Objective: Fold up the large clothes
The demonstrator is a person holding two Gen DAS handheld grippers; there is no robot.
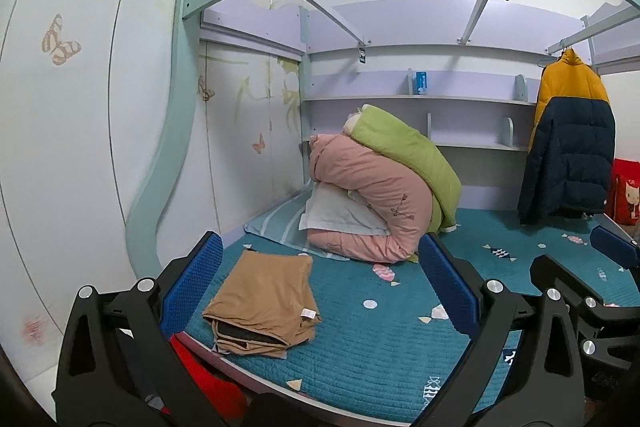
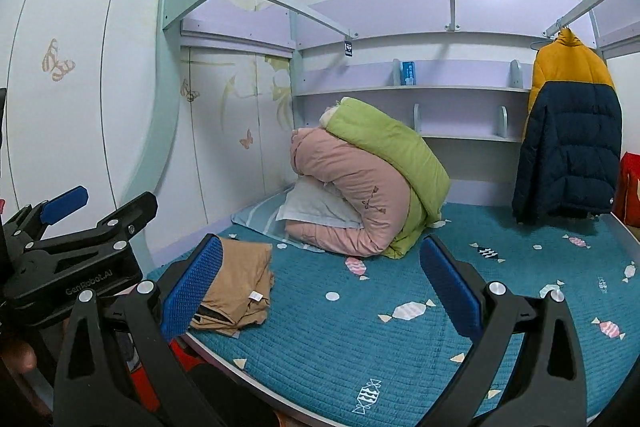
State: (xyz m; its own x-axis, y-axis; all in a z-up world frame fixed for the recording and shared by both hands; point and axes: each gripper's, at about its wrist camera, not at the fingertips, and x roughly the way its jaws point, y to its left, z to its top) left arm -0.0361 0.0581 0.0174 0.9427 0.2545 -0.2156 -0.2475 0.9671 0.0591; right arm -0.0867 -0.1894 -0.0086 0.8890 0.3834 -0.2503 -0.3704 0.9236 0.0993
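A tan garment [image 1: 262, 303] lies folded in a flat stack near the front left edge of the teal bed cover [image 1: 380, 355]; it also shows in the right wrist view [image 2: 236, 287]. My left gripper [image 1: 320, 287] is open and empty, held above the bed's front edge, with the garment between its blue pads. My right gripper [image 2: 320, 291] is open and empty, to the right of the garment, its left pad [image 2: 192, 287] in front of the cloth. The left gripper also shows at the left of the right wrist view [image 2: 100, 211].
Rolled pink [image 1: 372, 199] and green [image 1: 408, 155] quilts sit on a pillow at the back of the bed. A yellow and navy puffer jacket [image 1: 568, 139] hangs at the right. Shelves [image 1: 420, 99] line the back wall. A red item [image 1: 204, 379] lies below the bed's front edge.
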